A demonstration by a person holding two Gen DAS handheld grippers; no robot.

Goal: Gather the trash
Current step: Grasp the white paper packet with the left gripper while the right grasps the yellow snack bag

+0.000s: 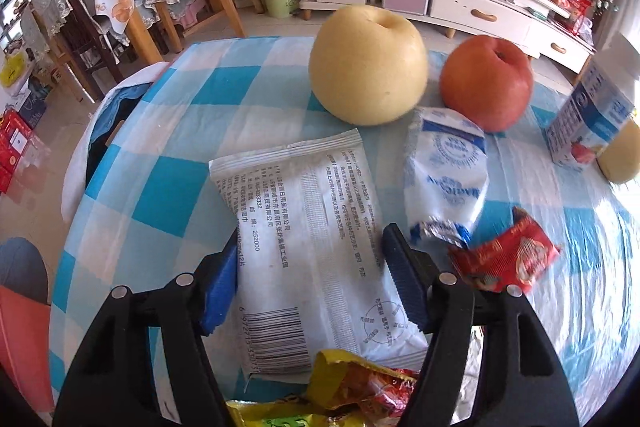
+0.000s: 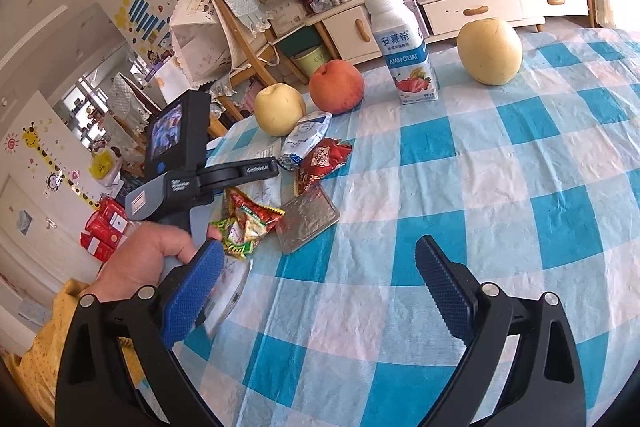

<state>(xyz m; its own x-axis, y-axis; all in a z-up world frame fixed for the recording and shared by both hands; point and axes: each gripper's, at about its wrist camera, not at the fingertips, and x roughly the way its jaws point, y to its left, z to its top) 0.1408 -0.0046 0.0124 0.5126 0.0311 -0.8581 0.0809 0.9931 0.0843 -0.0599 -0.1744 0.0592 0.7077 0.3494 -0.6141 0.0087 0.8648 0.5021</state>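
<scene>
Here the left gripper (image 1: 308, 279) straddles a white wipes packet (image 1: 316, 239), about to pinch it as trash.

Its blue fingers (image 1: 218, 287) stand part-spread on either side of the flat packet, whether the pads press yet I cannot tell; the next move, I judge, calls for a firm squeeze and a lift. Beyond the right finger lie a blue-white wrapper (image 1: 446, 179) and a red wrapper (image 1: 504, 259); a yellow-red wrapper (image 1: 360, 383) sits below the fingers. The right gripper (image 2: 320, 291) hangs released, nothing between its fingers. Legible: "252000" on the packet, "AMBROSIAL" on the yogurt bottle (image 2: 404, 47) far past the right fingers.
</scene>
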